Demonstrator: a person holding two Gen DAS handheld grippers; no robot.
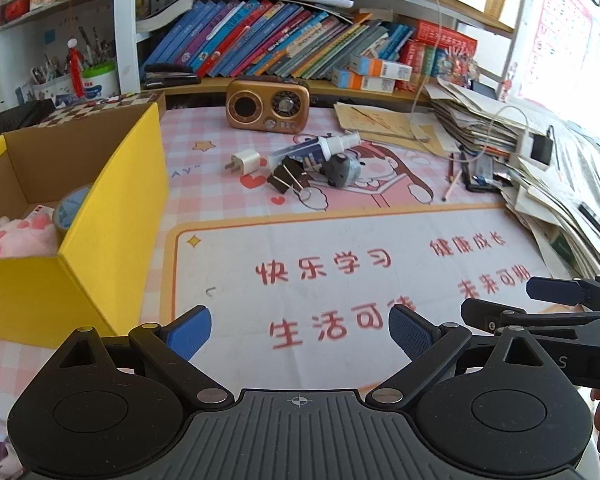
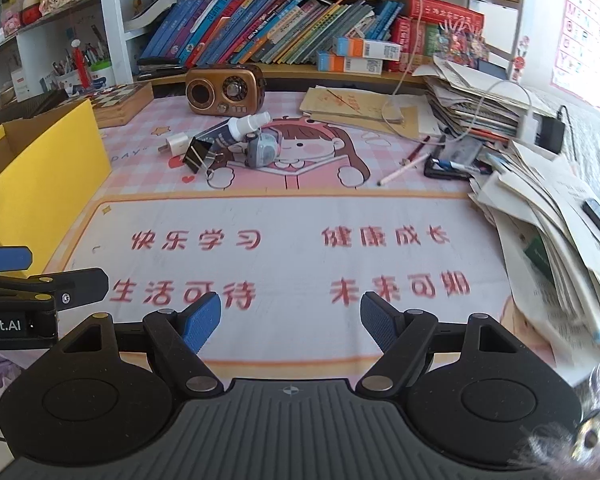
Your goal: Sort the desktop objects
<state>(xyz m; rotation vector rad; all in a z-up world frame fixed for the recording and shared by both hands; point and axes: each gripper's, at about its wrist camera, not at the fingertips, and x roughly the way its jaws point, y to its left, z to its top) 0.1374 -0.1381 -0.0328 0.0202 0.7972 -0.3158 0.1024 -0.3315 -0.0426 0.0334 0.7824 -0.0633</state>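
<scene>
Left wrist view: the left gripper has its jaws open and empty above the table mat. The yellow box stands left of them; the charger plug, binder clips and spray bottle lie far ahead.

Right wrist view: the right gripper also holds nothing, jaws open; the same pile, with the grey pencil sharpener, lies ahead, slightly left.

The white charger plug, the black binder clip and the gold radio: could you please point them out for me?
charger plug (image 1: 247, 161), left wrist view, on its white body.
binder clip (image 2: 196, 155), right wrist view, on its black body.
radio (image 2: 224, 90), right wrist view, on its front face.
</scene>
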